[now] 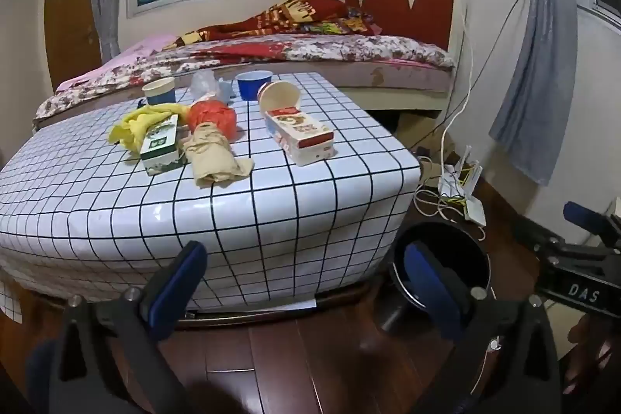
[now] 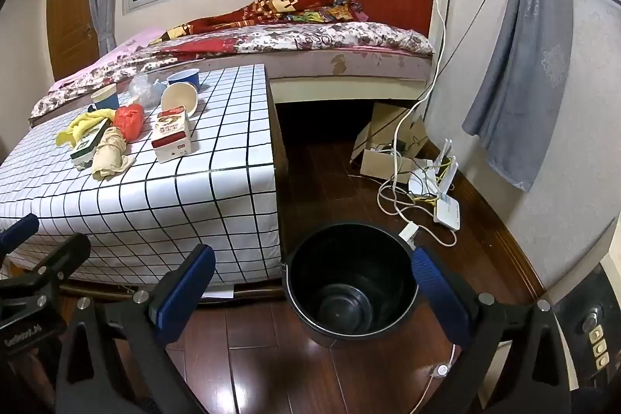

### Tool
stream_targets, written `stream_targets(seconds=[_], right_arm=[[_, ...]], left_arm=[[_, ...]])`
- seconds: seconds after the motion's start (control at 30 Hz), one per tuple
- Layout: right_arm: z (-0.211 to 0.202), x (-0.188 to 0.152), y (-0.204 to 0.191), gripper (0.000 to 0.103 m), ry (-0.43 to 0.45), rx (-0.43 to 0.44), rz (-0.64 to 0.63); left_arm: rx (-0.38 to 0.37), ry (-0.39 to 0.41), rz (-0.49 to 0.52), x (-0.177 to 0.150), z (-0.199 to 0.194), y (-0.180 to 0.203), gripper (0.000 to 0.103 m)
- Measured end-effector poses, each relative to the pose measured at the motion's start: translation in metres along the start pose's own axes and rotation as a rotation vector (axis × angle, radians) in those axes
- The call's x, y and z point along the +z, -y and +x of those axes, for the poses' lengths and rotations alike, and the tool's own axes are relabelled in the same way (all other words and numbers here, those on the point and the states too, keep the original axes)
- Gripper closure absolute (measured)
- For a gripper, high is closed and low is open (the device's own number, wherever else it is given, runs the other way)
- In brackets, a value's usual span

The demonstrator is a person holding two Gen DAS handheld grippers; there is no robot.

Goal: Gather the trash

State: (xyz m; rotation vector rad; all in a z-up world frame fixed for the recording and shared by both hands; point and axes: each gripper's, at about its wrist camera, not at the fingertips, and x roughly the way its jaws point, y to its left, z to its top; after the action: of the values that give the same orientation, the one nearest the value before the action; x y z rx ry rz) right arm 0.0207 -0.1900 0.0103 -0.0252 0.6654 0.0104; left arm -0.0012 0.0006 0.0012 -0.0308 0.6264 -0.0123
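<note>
Trash lies on a table with a white checked cover (image 1: 271, 181): a red-and-white carton (image 1: 300, 136), a green-and-white carton (image 1: 161, 146), a crumpled beige bag (image 1: 213, 158), an orange bag (image 1: 213, 117), a yellow cloth (image 1: 143, 119), a tipped paper bowl (image 1: 279, 96) and two blue cups (image 1: 254, 84). A black bucket (image 2: 349, 282) stands empty on the floor beside the table. My left gripper (image 1: 306, 278) hangs open before the table's near edge. My right gripper (image 2: 314, 286) is open too, just in front of the bucket. Nothing is between either pair of fingers.
A bed (image 1: 310, 57) with a floral cover runs behind the table. Cables, a router (image 2: 446, 208) and a cardboard box (image 2: 388, 146) lie on the dark wooden floor (image 2: 322, 173) by the right wall, under a grey curtain (image 2: 516, 64). A clear plastic bag (image 1: 205, 84) sits among the cups.
</note>
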Motion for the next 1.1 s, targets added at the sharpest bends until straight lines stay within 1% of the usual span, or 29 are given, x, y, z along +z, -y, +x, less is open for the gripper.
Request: stream_targets(seconds=[0.07,0.17,0.23,0.3,0.43,0.5,0.6,0.73,0.83,1.1], right_arm=[[0.0,0.0,0.0,0.001,-0.004,0.0,-0.002],[0.0,0.0,0.0,0.001,-0.007,0.0,-0.001],[0.001,0.0,0.0,0.001,-0.007,-0.002,-0.002],[0.001,0.0,0.0,0.001,-0.007,-0.002,-0.001],[0.001,0.0,0.0,0.001,-0.007,-0.002,-0.002],[0.001,0.001,0.001,0.001,-0.008,-0.002,-0.001],[0.0,0.001,0.001,0.001,-0.006,-0.001,-0.002],[0.001,0.001,0.001,0.001,-0.007,-0.002,-0.002],[0.001,0.001,0.001,0.001,-0.007,-0.002,-0.002],[0.002,0.0,-0.003,0.001,-0.003,-0.002,-0.003]], left_arm=[[-0.012,0.026,-0.006,0.0,-0.004,0.0,0.001],[-0.015,0.013,0.005,0.005,-0.001,0.008,0.001],[-0.04,-0.004,0.0,0.006,0.003,0.011,0.001],[-0.031,0.011,0.003,0.001,-0.001,0.009,0.001],[-0.034,0.014,-0.028,-0.002,-0.002,0.008,0.001],[-0.024,0.018,-0.01,-0.003,-0.004,0.01,0.001],[-0.029,0.024,-0.014,-0.002,-0.004,0.008,0.001],[-0.005,0.027,0.001,0.0,-0.005,0.009,0.001],[-0.008,0.039,-0.009,0.002,-0.008,0.008,0.001],[-0.016,0.051,0.009,0.002,-0.009,0.011,0.001]])
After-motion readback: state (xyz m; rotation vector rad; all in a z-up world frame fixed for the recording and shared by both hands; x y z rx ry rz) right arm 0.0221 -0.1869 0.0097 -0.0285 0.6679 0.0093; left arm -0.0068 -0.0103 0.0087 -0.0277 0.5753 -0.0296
